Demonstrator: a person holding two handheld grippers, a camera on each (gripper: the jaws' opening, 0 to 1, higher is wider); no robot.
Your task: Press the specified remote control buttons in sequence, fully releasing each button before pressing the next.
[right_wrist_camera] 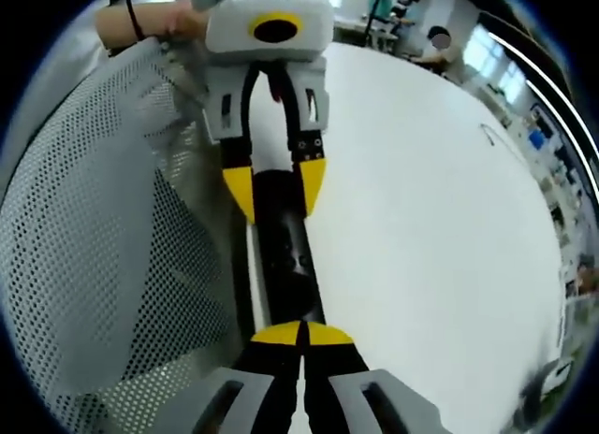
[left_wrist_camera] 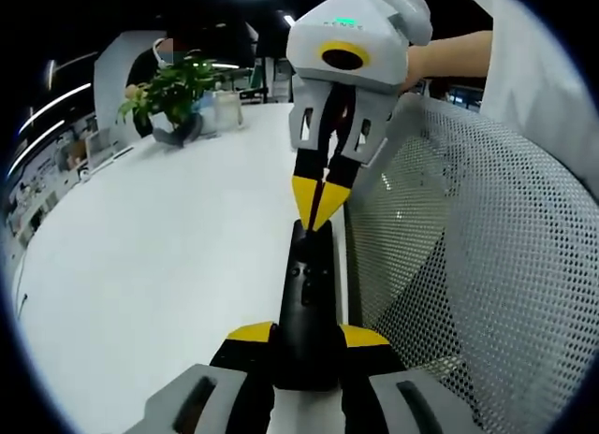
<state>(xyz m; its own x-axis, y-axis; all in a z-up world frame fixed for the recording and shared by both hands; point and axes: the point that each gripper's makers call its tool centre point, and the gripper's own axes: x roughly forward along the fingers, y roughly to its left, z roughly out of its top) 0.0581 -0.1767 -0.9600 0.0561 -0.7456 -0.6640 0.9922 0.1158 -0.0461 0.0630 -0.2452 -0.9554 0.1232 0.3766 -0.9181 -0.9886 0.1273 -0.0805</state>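
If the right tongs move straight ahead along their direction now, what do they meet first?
Most likely the long black remote control, directly beyond the closed tips of the right tongs, which seem to touch it already; the left tongs hold its far end.

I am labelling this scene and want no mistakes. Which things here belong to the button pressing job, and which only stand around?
Belong to the job:
- black remote control
- left gripper, clamped on the remote's near end
- right gripper, jaws shut, tips on the remote's far end

Just standing around:
- white table
- mesh chair back
- potted plant
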